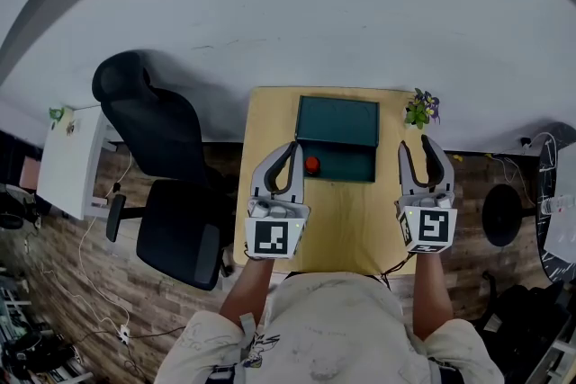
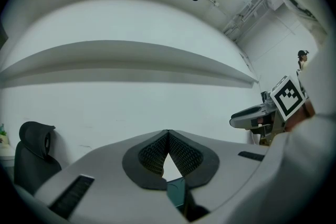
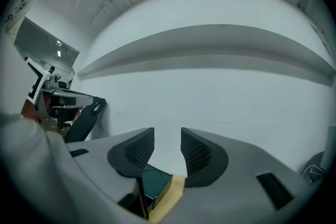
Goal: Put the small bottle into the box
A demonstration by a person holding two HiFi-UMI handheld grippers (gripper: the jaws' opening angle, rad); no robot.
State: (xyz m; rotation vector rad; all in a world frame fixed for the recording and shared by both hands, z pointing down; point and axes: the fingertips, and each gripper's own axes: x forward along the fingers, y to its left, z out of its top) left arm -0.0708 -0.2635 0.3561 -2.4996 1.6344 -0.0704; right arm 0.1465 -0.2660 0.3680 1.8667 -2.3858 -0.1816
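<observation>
Wooden table [image 1: 351, 229], green box [image 1: 340, 123] at centre frame.
Left gripper [image 1: 292, 147] pinched shut, empty; right gripper [image 1: 418, 144] narrowly parted, empty.

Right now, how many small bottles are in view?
1: the small bottle, red, sits inside the open box, near its left wall. More could be hidden elsewhere in the box.

Teal box [image 1: 337, 121], apparently red small bottle [image 1: 312, 165], yellowish table [image 1: 351, 225].

Box [image 1: 337, 123] at 12 o'clock on table [image 1: 351, 220]; small bottle [image 1: 311, 165] at box's 8 o'clock corner; plant [image 1: 419, 109] at 1 o'clock; chair [image 1: 166, 193] off-table at 9 o'clock.
</observation>
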